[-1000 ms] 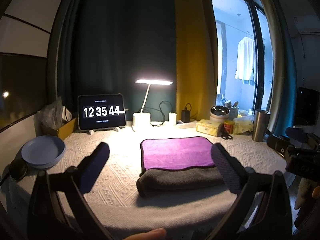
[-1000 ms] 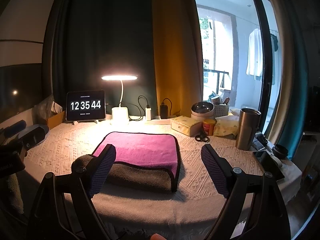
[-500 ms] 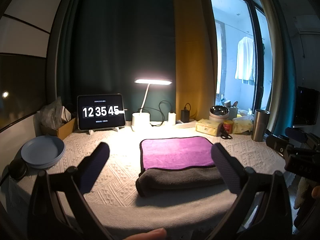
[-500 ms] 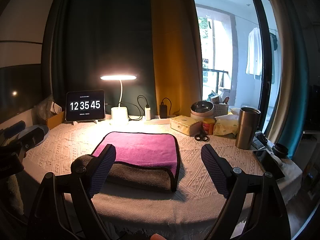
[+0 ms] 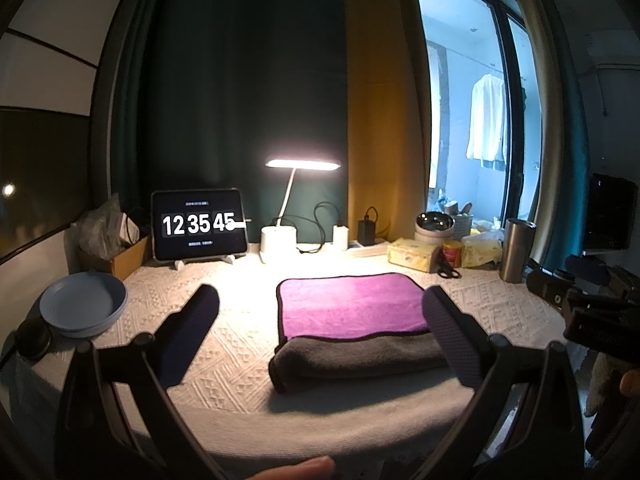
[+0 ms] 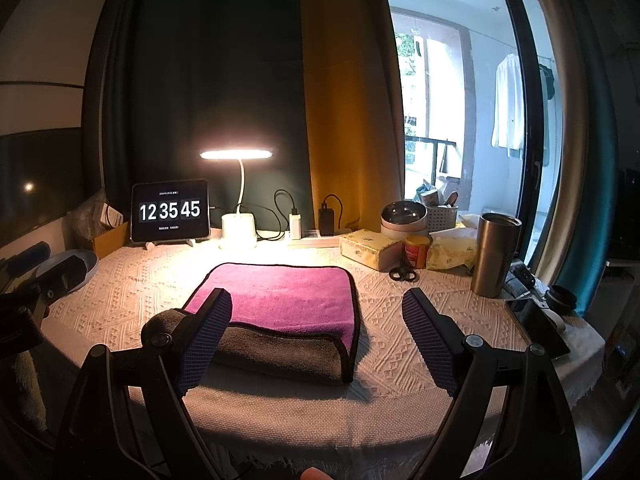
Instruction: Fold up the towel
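Note:
A purple and grey towel lies folded on the white textured tablecloth, purple face up, with the grey side rolled over along its near edge. It also shows in the right wrist view. My left gripper is open and empty, held above the near table edge in front of the towel. My right gripper is open and empty too, in front of the towel's near right part. Neither touches the towel.
A blue plate sits at the left. At the back stand a tablet clock, a lit desk lamp and chargers. At the right are a tissue box, a red can, scissors and a steel tumbler.
The clock went from 12:35:44 to 12:35:45. Both grippers stay open and almost still; the towel has not moved.

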Motion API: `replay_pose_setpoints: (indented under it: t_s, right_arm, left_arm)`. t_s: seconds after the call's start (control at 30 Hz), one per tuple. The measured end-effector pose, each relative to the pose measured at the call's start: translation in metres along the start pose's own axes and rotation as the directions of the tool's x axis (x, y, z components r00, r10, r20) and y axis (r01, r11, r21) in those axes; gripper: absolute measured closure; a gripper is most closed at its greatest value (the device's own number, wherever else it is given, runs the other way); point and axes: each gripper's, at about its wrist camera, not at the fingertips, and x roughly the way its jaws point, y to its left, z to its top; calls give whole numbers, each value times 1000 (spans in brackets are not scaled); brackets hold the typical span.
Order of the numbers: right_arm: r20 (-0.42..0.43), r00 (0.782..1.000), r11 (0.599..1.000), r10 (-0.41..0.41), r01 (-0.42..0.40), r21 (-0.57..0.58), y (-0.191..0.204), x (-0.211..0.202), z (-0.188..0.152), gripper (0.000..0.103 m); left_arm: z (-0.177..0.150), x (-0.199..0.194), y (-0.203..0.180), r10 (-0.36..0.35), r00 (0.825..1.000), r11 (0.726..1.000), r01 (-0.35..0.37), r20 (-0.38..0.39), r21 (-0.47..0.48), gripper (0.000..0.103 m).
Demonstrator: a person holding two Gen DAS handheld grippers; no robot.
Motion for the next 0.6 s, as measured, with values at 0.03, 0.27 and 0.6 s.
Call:
replay_pose_setpoints:
  t_s: [0.03, 0.27, 0.6]
  right_arm:
    - [0, 1000, 1000, 0, 0, 0, 0, 0, 0, 14]
    - [-2, 1000, 1000, 1, -1, 1, 0, 1, -1, 14]
    - [-40, 999, 1000, -1, 1, 14, -6, 16, -8, 14]
  left_arm:
    - [0, 0, 0, -1, 1000, 1000, 1, 0, 0, 1]
    - [1, 0, 3, 5, 1000, 1000, -5, -2, -4, 1]
    - [-4, 22, 6, 3, 998, 1000, -4, -68, -7, 1]
